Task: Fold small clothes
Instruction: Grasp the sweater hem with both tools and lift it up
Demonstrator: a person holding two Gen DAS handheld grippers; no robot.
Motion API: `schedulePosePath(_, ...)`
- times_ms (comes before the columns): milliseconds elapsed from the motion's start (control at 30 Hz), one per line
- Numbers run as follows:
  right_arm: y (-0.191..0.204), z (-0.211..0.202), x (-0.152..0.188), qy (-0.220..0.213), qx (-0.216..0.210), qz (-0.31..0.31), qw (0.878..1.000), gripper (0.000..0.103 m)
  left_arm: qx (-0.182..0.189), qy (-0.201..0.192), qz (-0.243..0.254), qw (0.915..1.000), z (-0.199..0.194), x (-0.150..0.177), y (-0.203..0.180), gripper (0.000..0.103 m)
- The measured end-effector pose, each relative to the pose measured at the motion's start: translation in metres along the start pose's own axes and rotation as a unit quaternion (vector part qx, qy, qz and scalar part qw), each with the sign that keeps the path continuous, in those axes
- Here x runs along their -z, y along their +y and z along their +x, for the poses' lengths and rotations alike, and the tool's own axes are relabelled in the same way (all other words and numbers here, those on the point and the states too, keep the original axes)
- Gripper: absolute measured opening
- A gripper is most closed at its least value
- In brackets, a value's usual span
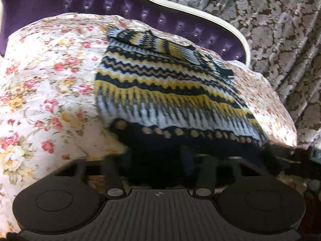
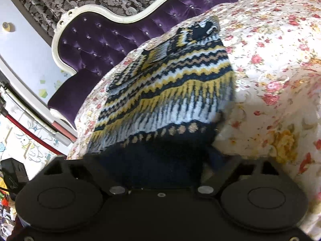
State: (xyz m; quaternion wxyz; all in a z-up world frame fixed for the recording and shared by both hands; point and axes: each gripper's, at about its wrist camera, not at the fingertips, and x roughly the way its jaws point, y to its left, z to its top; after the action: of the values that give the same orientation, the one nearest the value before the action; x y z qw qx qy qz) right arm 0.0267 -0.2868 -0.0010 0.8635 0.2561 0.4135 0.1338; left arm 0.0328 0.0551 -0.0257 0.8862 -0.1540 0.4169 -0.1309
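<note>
Here the left hand-held gripper (image 1: 160, 160) bites the dark hem of the patterned sweater (image 1: 170, 84), which lies on the floral bedspread (image 1: 50, 70); the right hand-held gripper (image 2: 160, 164) grips that hem too. Lift both evenly and carry the hem toward the collar, keeping it taut.

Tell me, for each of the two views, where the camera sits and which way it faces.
Left wrist: sits on the left gripper, looking forward along it over the patterned sweater on the floral bedspread, toward the purple headboard; only the gripper body shows.
Right wrist: sits on the right gripper, facing the same sweater and headboard; its gripper body shows.
Shared: sweater, bedspread, headboard. The sweater's dark hem drapes over both sets of jaws.
</note>
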Motion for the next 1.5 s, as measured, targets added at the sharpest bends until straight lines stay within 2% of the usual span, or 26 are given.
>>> schedulePosePath(33,0.0,-0.001,0.0,-0.003,0.014,-0.004,1.0,0.051,-0.002,-0.002,-0.008,1.0,0.0,-0.001,0.005,0.021)
schedulePosePath(100,0.0,-0.001,0.0,-0.001,0.043,-0.01,0.999,0.033,0.005,-0.005,-0.029,0.9996,-0.002,-0.001,0.014,0.011)
schedulePosePath(200,-0.005,-0.006,-0.003,-0.004,0.043,0.005,0.999,0.022,0.013,-0.011,-0.048,0.9987,-0.006,-0.003,0.021,0.01)
schedulePosePath(333,-0.009,-0.017,-0.008,-0.014,0.054,0.016,0.998,0.015,0.015,-0.025,-0.05,0.9983,-0.013,-0.005,0.021,0.01)
schedulePosePath(400,-0.01,-0.024,-0.011,-0.022,0.054,0.014,0.998,0.014,0.019,-0.031,-0.052,0.998,-0.016,-0.007,0.021,0.01)
schedulePosePath(667,-0.006,-0.017,-0.011,0.005,0.067,-0.014,0.998,0.015,0.018,-0.025,-0.049,0.9983,-0.012,-0.007,0.022,0.01)
schedulePosePath(733,-0.005,-0.013,-0.011,0.016,0.073,-0.022,0.997,0.023,0.017,-0.017,-0.049,0.9985,-0.01,-0.006,0.022,0.01)
schedulePosePath(800,-0.002,-0.009,-0.01,0.024,0.085,-0.035,0.996,0.023,0.012,-0.009,-0.044,0.9989,-0.007,-0.005,0.022,0.011)
schedulePosePath(867,-0.001,-0.006,-0.009,0.03,0.093,-0.044,0.994,0.032,0.011,-0.004,-0.043,0.999,-0.006,-0.004,0.022,0.011)
schedulePosePath(933,0.001,-0.003,-0.008,0.036,0.094,-0.052,0.994,0.05,0.011,-0.003,-0.045,0.9989,-0.005,-0.003,0.022,0.011)
schedulePosePath(1000,0.003,0.001,-0.008,0.042,0.092,-0.058,0.993,0.055,0.012,-0.001,-0.045,0.9989,-0.003,-0.003,0.023,0.012)
schedulePosePath(1067,0.002,0.003,-0.007,0.041,0.092,-0.058,0.993,0.054,0.014,0.0,-0.045,0.9989,-0.003,-0.003,0.022,0.012)
schedulePosePath(1100,0.002,0.003,-0.007,0.041,0.089,-0.056,0.994,0.049,0.015,-0.001,-0.045,0.9989,-0.003,-0.003,0.023,0.012)
schedulePosePath(1133,0.0,0.002,-0.008,0.038,0.083,-0.049,0.995,0.029,0.018,-0.004,-0.05,0.9986,-0.005,-0.004,0.024,0.011)
schedulePosePath(1167,-0.003,0.0,-0.008,0.036,0.079,-0.041,0.995,0.018,0.022,-0.008,-0.055,0.9982,-0.007,-0.004,0.025,0.011)
schedulePosePath(1200,-0.004,-0.002,-0.009,0.033,0.075,-0.036,0.996,0.016,0.026,-0.014,-0.056,0.998,-0.009,-0.005,0.025,0.01)
schedulePosePath(1367,-0.01,-0.015,-0.019,0.01,0.02,0.0,1.0,0.015,0.048,-0.037,-0.066,0.996,-0.022,-0.017,0.023,0.01)
schedulePosePath(1500,-0.014,-0.027,-0.038,-0.013,-0.031,0.037,0.999,0.015,0.068,-0.055,-0.066,0.994,-0.034,-0.04,0.018,0.01)
